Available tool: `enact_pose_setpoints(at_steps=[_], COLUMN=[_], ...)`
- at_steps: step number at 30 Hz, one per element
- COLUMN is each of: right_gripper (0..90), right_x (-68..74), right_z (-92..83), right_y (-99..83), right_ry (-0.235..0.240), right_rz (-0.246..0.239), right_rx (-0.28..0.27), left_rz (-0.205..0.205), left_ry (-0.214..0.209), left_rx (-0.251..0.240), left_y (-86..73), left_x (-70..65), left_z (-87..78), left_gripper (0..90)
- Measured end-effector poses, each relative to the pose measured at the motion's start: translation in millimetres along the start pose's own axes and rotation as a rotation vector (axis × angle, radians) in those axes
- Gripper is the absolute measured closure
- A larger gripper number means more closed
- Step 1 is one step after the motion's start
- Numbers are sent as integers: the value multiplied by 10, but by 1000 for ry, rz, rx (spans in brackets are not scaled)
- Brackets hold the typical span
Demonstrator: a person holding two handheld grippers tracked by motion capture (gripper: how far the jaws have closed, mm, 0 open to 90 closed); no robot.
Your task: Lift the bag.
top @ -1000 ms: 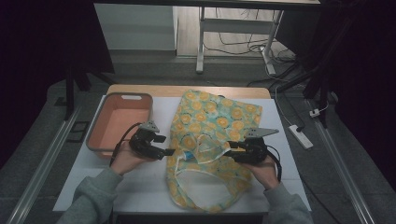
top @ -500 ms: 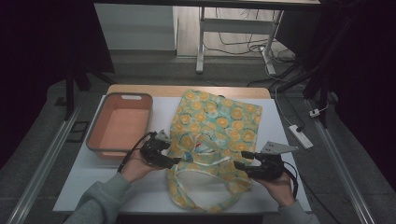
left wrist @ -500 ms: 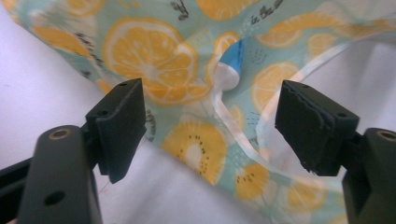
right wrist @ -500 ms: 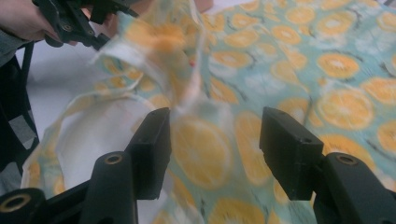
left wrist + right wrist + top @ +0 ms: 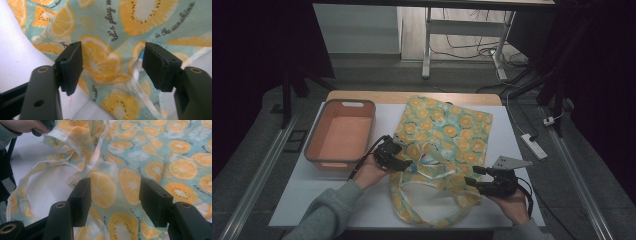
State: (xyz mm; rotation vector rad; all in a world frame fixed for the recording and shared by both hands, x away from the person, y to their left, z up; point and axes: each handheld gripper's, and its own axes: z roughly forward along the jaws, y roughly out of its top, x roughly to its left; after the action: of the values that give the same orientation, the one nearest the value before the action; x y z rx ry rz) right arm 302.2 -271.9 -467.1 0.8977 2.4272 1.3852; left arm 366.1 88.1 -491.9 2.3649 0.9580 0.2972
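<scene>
Both your hands have slid toward you since the earlier frames; your right gripper (image 5: 476,179) now sits at the tote bag's (image 5: 447,135) right edge, well off the centre. Left jaws have just been closing a bit, fabric between them but not pinched.

High view: bag lies flat mid-table on the white mat (image 5: 532,170), handles (image 5: 432,172) toward you, orange bin (image 5: 340,135) to its left. Your left gripper (image 5: 404,162) is at the bag's mouth, left side.

Left gripper view: your left gripper (image 5: 112,65) has its jaws apart over an orange-slice print, white strap (image 5: 140,85) near the right pad; printed lettering reads here, unreadable from above.

Right gripper view: your right gripper (image 5: 115,197) has its jaws wide, hovering over fabric, nothing clamped. It shows the bag's pale lining (image 5: 50,187) and your other hand (image 5: 22,125) top left.
</scene>
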Motion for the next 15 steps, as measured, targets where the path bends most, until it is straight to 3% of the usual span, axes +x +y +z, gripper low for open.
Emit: enact_pose_setpoints(at_steps=[2, 5, 12, 15], right_gripper=[436, 436, 433, 423], right_x=[-10, -29, -19, -3], right_z=[-7, -17, 23, 58], right_y=[-4, -20, -48, -56], right_ry=[-1, -2, 11, 14], right_rz=[2, 12, 14, 18], right_rx=[-3, -3, 28, 63], left_rz=[-21, -32, -42, -35], left_ry=[-48, -46, -85, -98], left_rx=[-5, 4, 33, 33], left_y=[23, 41, 11, -7], left_x=[42, 61, 123, 137], left_z=[13, 12, 37, -3], left_gripper=[397, 548, 846, 878])
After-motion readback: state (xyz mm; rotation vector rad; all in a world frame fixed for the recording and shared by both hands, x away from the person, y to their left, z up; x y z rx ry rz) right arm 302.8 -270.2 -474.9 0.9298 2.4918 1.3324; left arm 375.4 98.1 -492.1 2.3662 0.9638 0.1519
